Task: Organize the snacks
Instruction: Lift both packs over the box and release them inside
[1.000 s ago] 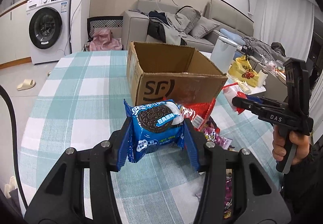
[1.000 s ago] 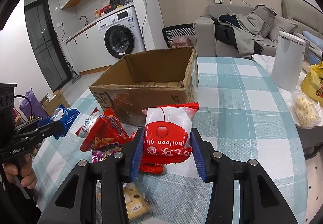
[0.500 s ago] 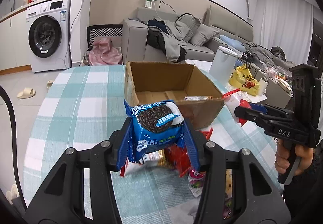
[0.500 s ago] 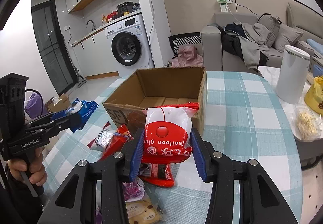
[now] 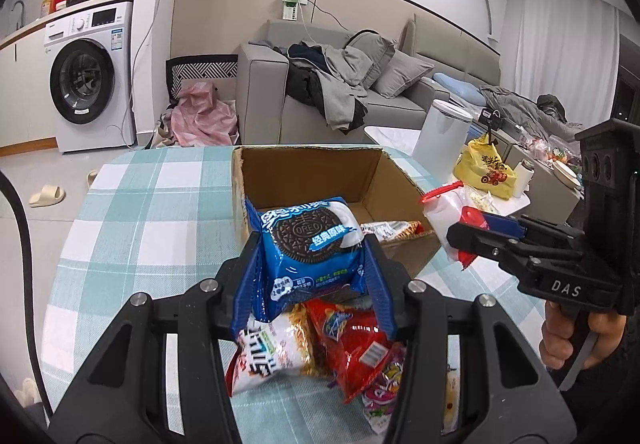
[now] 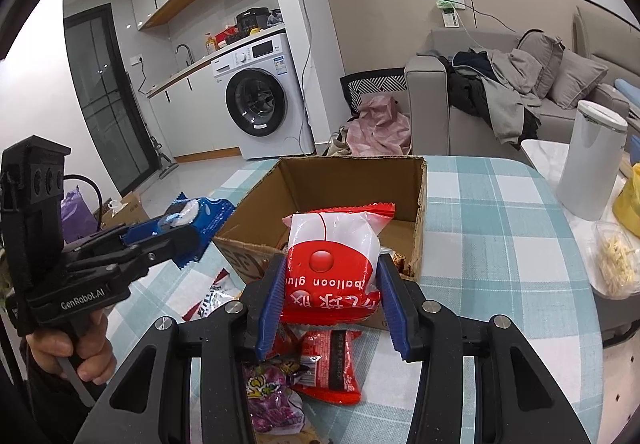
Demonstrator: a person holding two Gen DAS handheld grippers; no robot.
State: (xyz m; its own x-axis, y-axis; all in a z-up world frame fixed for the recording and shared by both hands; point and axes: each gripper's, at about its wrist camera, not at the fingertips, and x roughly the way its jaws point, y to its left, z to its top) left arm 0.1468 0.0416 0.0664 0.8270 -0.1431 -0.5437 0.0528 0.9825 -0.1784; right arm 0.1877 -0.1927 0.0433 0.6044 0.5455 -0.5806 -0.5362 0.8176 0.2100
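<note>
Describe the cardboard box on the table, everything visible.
The cardboard box is brown corrugated card with its top open and a dark logo on its front wall. It stands upright on the checked tablecloth. At least one snack packet lies inside. More packets lie loose in front of it.

A white front-loading washing machine [image 5: 86,77] stands at left under a pale counter. A grey fabric sofa [image 5: 372,83] heaped with clothes fills the centre background. White curtains [image 5: 560,43] hang upper right; light tiled floor [image 5: 24,179] at left.
</note>
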